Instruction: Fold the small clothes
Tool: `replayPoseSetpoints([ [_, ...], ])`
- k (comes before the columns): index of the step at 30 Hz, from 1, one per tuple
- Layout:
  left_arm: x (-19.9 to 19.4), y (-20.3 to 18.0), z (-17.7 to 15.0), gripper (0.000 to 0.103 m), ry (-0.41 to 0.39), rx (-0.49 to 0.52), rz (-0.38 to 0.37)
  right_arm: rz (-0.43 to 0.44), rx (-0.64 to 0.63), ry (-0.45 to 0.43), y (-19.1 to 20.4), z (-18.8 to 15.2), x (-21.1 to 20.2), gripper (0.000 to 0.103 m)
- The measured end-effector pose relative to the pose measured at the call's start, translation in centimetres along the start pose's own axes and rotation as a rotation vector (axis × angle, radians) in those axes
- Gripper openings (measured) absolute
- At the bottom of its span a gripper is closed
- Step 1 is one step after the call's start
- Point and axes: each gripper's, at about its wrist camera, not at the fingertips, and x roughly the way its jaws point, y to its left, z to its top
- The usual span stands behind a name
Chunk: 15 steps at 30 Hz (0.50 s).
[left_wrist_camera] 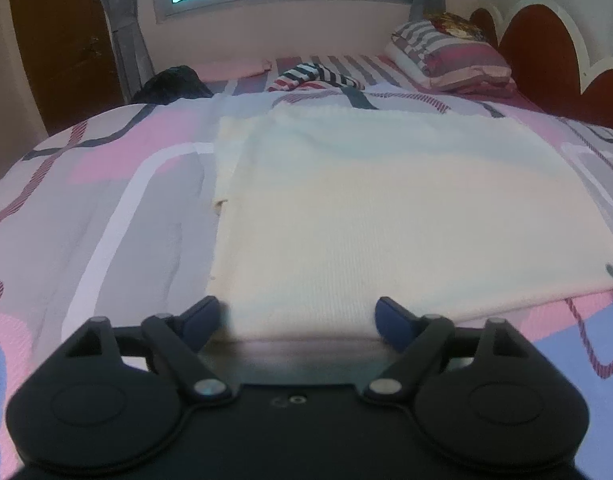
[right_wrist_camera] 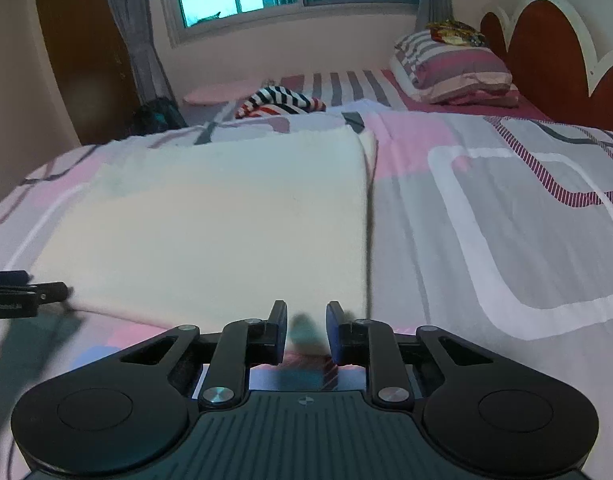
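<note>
A cream knit garment [left_wrist_camera: 386, 208] lies flat and folded on the bed, also in the right wrist view [right_wrist_camera: 210, 224]. My left gripper [left_wrist_camera: 296, 320] is open, its jaws wide apart on either side of the garment's near edge at the left corner. My right gripper [right_wrist_camera: 306, 326] is partly closed, with a narrow gap between the jaws at the garment's near right corner; I cannot tell whether cloth is between them. The left gripper shows at the left edge of the right wrist view [right_wrist_camera: 22, 292].
The bed has a pink, grey and white patterned cover [left_wrist_camera: 106, 200]. A striped garment [left_wrist_camera: 314, 76] lies farther back, also in the right wrist view [right_wrist_camera: 282, 100]. Striped pillows [left_wrist_camera: 450, 56] rest by the red headboard [left_wrist_camera: 546, 48]. A dark bag [left_wrist_camera: 174, 84] sits at the far left.
</note>
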Motion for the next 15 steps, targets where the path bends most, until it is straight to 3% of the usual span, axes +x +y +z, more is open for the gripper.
replayPoseSetpoints([
  [2,-0.4,0.1,-0.4,0.082,0.005,-0.005,0.007,0.016,0.000,-0.002,0.2,0.0,-0.7,0.022],
  [4,-0.9,0.4,-0.7,0.075,0.008,-0.028,0.002,0.029,0.000,-0.005,0.5,0.0,-1.2,0.022],
  [5,-1.1,0.7,-0.8,0.065,0.011,-0.058,-0.013,0.038,0.004,-0.006,0.6,-0.1,-1.5,0.022],
  [6,-1.3,1.2,-1.0,0.057,0.015,-0.114,-0.054,0.046,0.006,-0.008,0.7,-0.1,-1.7,0.022],
  [8,-1.2,2.3,-1.5,0.057,0.032,-0.264,-0.143,0.056,0.012,-0.013,1.0,0.0,-2.0,0.022],
  [15,1.2,6.3,-3.0,0.058,-0.031,-0.749,-0.358,0.106,0.026,-0.069,2.2,1.5,-1.6,0.022],
])
